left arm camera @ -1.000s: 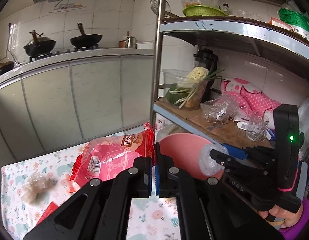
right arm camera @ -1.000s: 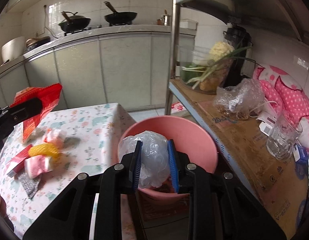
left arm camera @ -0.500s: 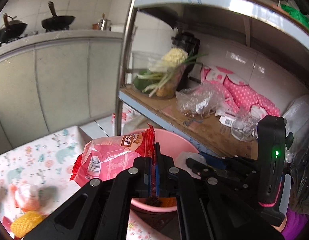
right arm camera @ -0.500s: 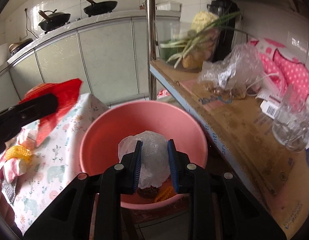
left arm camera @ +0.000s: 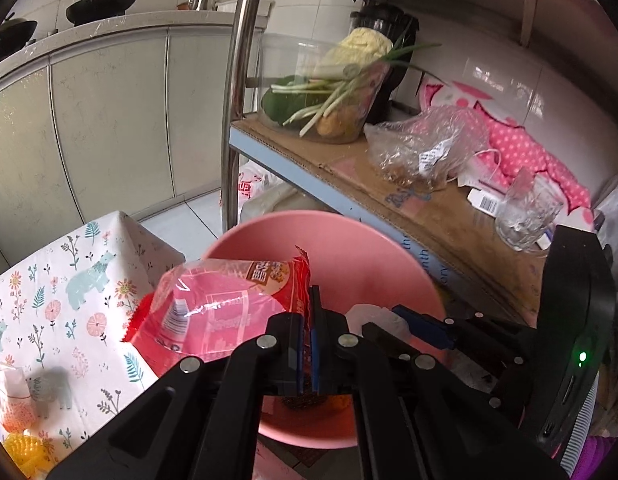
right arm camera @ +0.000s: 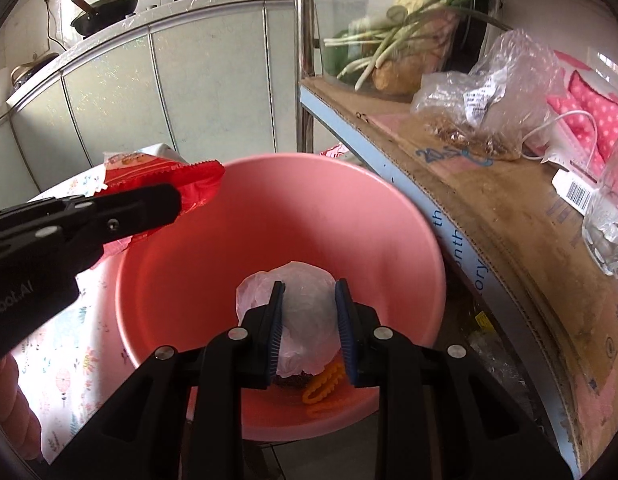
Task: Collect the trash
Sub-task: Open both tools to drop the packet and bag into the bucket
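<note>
My left gripper (left arm camera: 307, 312) is shut on the sealed edge of a red and pink snack wrapper (left arm camera: 213, 304), which hangs over the left rim of the pink basin (left arm camera: 349, 240). In the right wrist view the same wrapper (right arm camera: 165, 180) and the left gripper (right arm camera: 165, 206) stand above the basin's (right arm camera: 293, 216) left rim. My right gripper (right arm camera: 309, 304) is shut on a crumpled clear plastic bag (right arm camera: 305, 300), held inside the basin above its bottom. An orange scrap (right arm camera: 325, 388) and a dark bit lie on the basin floor.
A metal rack post (left arm camera: 237, 92) and a cardboard-lined shelf (right arm camera: 509, 216) stand right of the basin, bearing a tub of vegetables (left arm camera: 333, 88), a plastic bag (right arm camera: 497, 92) and a glass (left arm camera: 525, 216). The floral-clothed table (left arm camera: 61, 300) at left holds more trash, with a yellow piece (left arm camera: 25, 454).
Both grippers have moved down and toward the basin. The wrapper now hangs over the basin's rim, and the plastic bag has sunk from above the rim to inside the basin.
</note>
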The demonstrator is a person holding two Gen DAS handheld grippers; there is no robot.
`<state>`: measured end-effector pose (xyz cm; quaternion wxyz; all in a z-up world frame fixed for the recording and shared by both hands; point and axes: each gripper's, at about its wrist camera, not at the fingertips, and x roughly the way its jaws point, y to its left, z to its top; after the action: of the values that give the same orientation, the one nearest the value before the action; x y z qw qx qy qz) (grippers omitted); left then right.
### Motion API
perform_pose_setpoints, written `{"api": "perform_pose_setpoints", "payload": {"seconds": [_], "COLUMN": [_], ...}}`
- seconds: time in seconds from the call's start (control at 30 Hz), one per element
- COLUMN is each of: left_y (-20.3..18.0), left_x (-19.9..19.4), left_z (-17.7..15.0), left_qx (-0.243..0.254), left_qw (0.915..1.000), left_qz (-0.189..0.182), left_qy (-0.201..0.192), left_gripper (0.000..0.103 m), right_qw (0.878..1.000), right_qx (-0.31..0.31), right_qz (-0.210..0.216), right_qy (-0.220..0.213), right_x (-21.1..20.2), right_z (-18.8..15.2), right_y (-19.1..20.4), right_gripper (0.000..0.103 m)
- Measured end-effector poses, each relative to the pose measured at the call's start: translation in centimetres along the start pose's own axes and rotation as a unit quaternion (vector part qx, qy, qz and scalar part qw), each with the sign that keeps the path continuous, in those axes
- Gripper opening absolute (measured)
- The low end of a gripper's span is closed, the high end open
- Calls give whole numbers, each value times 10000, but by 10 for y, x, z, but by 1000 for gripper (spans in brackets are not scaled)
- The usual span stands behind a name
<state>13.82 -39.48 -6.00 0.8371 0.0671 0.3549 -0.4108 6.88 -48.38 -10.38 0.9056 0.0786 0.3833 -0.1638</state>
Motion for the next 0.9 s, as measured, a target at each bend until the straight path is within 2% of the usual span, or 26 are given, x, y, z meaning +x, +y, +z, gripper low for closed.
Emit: {"api": "perform_pose_setpoints", "payload": {"seconds": [0.2,0.27,0.33,0.4,0.47,0.73,0.9], "left_y": [-7,-10,-13,-12,-10,-2,4], "left_x": [9,9,10,8,5,-16,-36], "left_z": [2,2,4,4,5,11,13], "left_qx": [139,183,212,178,138,-3,-60], "left_qw": [9999,9998,9997,9998,9999,9998,9996], "left_qz": [45,76,66,60,41,-84,4], "left_qy": [35,9,36,16,-20,-159,-268], "left_gripper": [2,4,11,34,41,46,46], "right_qw": [10000,9999,9999,9999,9999,10000,9999], "right_qx": [34,78,68,14,-18,6,80], "right_qz": [-5,10,30,16,-2,57,93], "right_qy": [58,106,140,150,149,71,-52], "right_x": [8,11,13,13,12,4,-13], "right_z": [1,1,1,1,1,5,10], "right_y": [-5,-7,-8,-7,-7,-10,-11], "right_gripper": [27,33,36,38,39,42,42]}}
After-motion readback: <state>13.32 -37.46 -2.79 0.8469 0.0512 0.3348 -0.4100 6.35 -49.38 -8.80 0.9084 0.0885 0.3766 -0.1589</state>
